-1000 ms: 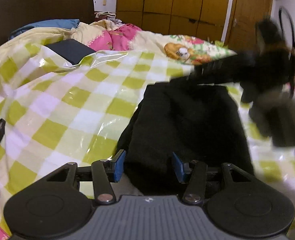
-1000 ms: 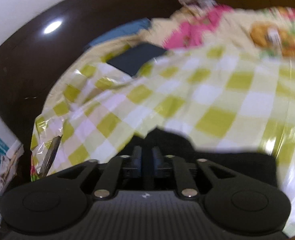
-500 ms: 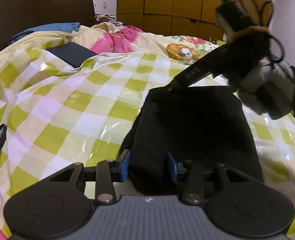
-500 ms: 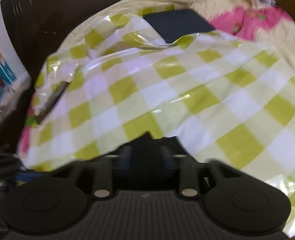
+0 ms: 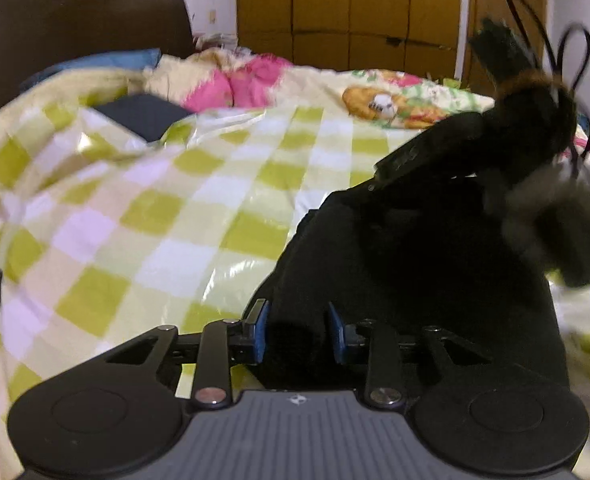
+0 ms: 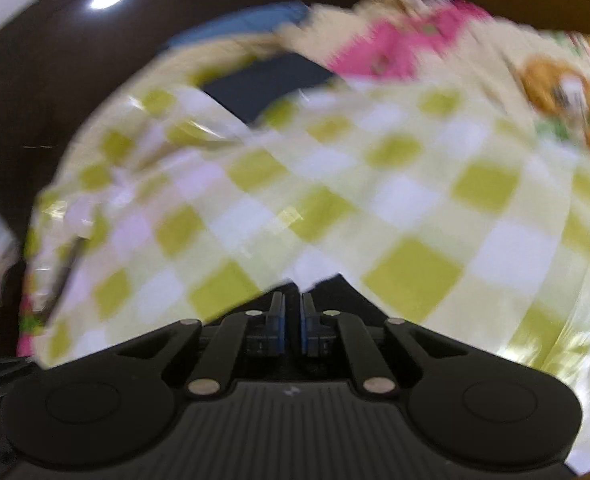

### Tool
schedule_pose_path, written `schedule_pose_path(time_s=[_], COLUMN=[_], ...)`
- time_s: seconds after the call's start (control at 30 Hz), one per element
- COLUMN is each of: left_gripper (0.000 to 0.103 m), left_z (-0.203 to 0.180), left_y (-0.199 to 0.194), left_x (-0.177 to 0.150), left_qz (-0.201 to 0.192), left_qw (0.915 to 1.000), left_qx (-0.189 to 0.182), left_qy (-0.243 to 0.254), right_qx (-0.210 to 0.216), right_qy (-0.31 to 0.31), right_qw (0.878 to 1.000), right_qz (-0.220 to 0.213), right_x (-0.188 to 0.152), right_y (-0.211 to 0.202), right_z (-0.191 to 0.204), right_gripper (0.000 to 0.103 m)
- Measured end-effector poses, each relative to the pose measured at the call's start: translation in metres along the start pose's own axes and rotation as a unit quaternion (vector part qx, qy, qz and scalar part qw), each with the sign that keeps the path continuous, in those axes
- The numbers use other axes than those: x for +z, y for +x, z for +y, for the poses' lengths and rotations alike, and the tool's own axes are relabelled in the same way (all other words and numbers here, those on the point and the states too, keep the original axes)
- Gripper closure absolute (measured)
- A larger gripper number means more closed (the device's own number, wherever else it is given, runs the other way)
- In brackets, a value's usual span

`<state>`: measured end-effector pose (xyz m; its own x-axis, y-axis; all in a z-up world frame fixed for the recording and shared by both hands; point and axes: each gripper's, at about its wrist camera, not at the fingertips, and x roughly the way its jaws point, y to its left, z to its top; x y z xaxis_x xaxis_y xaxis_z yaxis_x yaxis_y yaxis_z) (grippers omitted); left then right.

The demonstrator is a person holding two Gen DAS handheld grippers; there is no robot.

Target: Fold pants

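Presently the left gripper [image 5: 297, 330] straddles the black pants [image 5: 415, 280] half-open, the right gripper [image 6: 291, 322] pinches their 12 o'clock edge; risk: slick checkered bed cover [image 5: 167, 216] lets the fold slide.

A: Where do the pants [image 5: 415, 280] lie?

B: On the checked sheet [image 5: 155, 216], toward its right side, just ahead of the left gripper [image 5: 297, 330], whose fingers stand either side of the near edge of the fabric.

A: And the right gripper [image 5: 447, 160]?

B: Over the far end of the pants, coming in from the right.

A: Behind the sheet?

B: A flat pad [image 5: 143, 116] lies at its far left edge, the cartoon quilt [image 5: 375, 96] beyond it, the headboard [image 5: 75, 20] far left, the wardrobe [image 5: 351, 8] along the back wall.
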<state>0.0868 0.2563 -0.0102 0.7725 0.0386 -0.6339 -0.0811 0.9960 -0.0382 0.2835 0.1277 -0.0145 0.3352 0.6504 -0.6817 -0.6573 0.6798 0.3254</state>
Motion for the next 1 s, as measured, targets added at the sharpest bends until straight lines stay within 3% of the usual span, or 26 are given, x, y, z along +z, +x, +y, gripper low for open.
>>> schedule_pose_path(time_s=[0.2,0.37,0.5,0.6,0.7,0.77,0.9,1.0], left_gripper=[0.047,0.047,0.044,0.044,0.043,0.037,0.035,0.035], left_z=[0.008,0.007,-0.007,-0.013,-0.008,-0.008,-0.011,-0.010], left_y=[-0.022,-0.048,-0.044,-0.017,0.020,0.038,0.044,0.031], left_x=[-0.007,0.004,0.023,0.035,0.041,0.034,0.023,0.033], left_qz=[0.008,-0.021,-0.051,-0.039,0.004,0.023,0.023,0.014], left_qw=[0.9999,0.9992,0.9960,0.9968,0.9976,0.9959,0.9943,0.9936], left_qx=[-0.007,0.028,0.046,0.014,-0.022,-0.023,-0.019,-0.011], left_qy=[0.002,0.017,0.056,0.069,0.065,0.085,0.103,0.112], right_qx=[0.010,0.008,-0.007,-0.013,-0.027,-0.030,0.005,0.013], right_qy=[0.011,0.025,0.012,0.061,0.114,0.142,0.219,0.233], right_qw=[0.998,0.993,0.994,0.993,0.990,0.988,0.974,0.970], right_qz=[-0.055,-0.116,-0.108,-0.100,-0.076,-0.060,-0.050,-0.062], right_x=[0.016,0.010,-0.019,-0.051,-0.088,-0.109,-0.125,-0.125], right_y=[-0.039,-0.097,-0.116,-0.132,-0.144,-0.146,-0.134,-0.132], right_z=[-0.002,-0.005,0.006,0.001,-0.011,-0.019,-0.036,-0.035], right_gripper=[0.085,0.077,0.077,0.077,0.060,0.057,0.056,0.046])
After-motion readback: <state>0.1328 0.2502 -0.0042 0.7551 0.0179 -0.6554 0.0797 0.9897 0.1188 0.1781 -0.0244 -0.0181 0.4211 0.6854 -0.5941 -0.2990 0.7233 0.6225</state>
